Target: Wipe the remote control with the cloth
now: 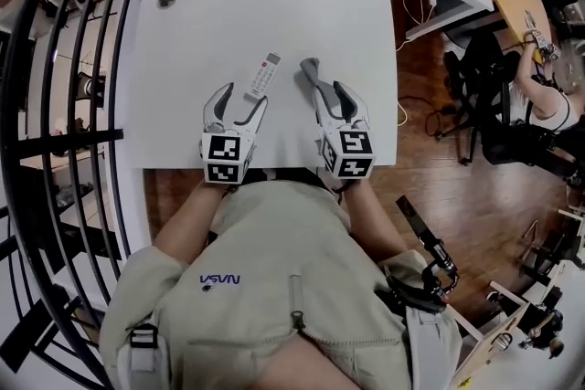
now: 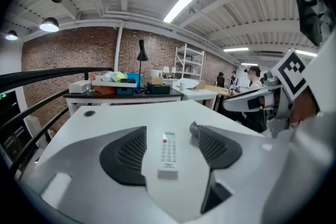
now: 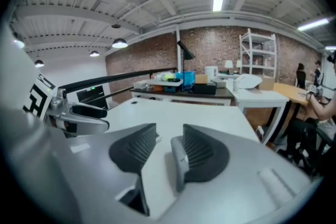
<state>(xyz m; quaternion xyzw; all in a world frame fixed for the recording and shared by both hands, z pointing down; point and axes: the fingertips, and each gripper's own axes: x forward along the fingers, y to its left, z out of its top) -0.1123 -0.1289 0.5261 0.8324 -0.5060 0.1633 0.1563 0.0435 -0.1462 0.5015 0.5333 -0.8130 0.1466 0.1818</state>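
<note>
Left tool of mine gapes open over the white desk, remote control lying ahead; right tool open, grey cloth loose between its jaws.

Blue "NASA" lettering, upside down in view, on beige top. Print on remote control unreadable.

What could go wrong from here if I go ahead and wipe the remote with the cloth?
1. The remote lies loose on the smooth table, and the left tongs are open, not gripping it; a wipe may shove it away.
2. The cloth is a narrow bunched strip by one pad of the open right tongs; closing may pinch only an edge.
</note>
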